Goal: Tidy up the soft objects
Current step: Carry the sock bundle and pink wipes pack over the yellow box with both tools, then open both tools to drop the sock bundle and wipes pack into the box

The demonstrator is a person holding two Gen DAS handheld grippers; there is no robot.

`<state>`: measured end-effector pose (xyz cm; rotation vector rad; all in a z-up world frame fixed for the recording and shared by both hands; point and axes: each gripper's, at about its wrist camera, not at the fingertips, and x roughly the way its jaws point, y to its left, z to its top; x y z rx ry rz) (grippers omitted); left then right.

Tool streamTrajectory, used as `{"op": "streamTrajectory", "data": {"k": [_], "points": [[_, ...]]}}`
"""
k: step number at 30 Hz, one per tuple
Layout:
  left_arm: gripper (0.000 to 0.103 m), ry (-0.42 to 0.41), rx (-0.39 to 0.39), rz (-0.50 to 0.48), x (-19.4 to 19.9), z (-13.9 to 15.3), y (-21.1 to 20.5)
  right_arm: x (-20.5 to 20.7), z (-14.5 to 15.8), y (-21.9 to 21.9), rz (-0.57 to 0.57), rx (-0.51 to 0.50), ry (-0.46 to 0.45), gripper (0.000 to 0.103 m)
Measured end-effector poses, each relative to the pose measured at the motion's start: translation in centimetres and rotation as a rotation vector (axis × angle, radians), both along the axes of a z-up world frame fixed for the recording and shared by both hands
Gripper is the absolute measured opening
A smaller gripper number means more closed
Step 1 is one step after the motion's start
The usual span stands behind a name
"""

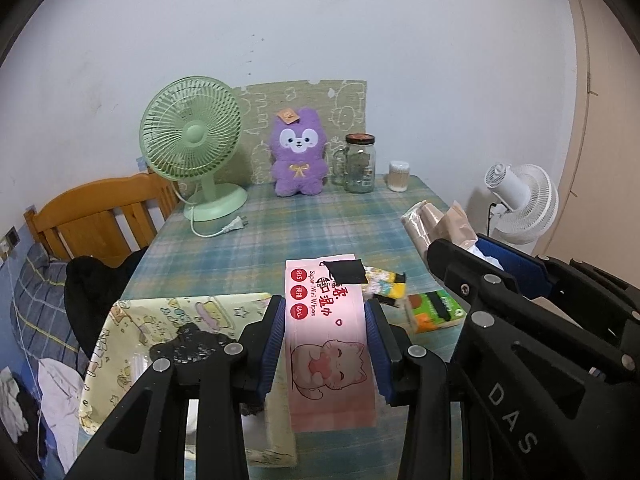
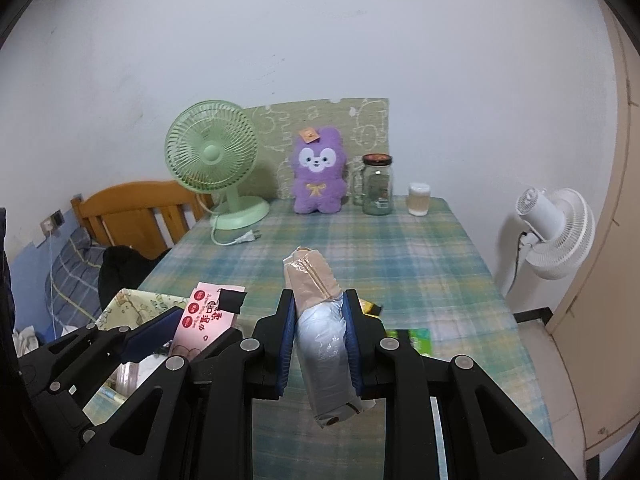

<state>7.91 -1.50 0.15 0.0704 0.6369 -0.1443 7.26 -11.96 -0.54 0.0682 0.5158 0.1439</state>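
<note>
My left gripper (image 1: pixel 324 308) is shut on a pink pack of mini wipes (image 1: pixel 328 344) with a cartoon cat, held above the plaid table (image 1: pixel 300 224). Below and to its left stands a yellow cartoon-print fabric box (image 1: pixel 132 320). My right gripper (image 2: pixel 320 300) is shut on a plastic-wrapped tissue pack (image 2: pixel 312 276), beige at the far end and silvery between the pads. Each gripper shows in the other's view: the right gripper (image 1: pixel 476 252) at the right edge, the left gripper (image 2: pixel 192 332) at the lower left with the wipes pack (image 2: pixel 204 316). A purple plush toy (image 1: pixel 298 156) sits upright at the table's back.
At the back stand a green desk fan (image 1: pixel 192 140), a glass jar (image 1: pixel 360 162) and a cotton-swab tub (image 1: pixel 399 176). A green packet (image 1: pixel 436 312) and a yellow packet (image 1: pixel 384 280) lie on the table. A wooden headboard (image 1: pixel 96 216) is left, a white fan (image 1: pixel 524 200) right.
</note>
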Motion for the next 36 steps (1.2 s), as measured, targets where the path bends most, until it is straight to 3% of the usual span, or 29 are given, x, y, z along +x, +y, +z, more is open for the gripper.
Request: {"op": "streamTrajectory", "data": {"k": [12, 36], "points": [[0.04, -0.009, 0.029, 0.025, 0.2, -0.6, 4.4, 1.3, -0.5, 5.1, 0.088, -0.035, 0.001, 0.026], [0.041, 0.064, 0.013, 0.136, 2.3, -3.9, 11.2, 3.6, -2.4, 12.5, 0.231, -0.083, 0.036, 0.026]]}}
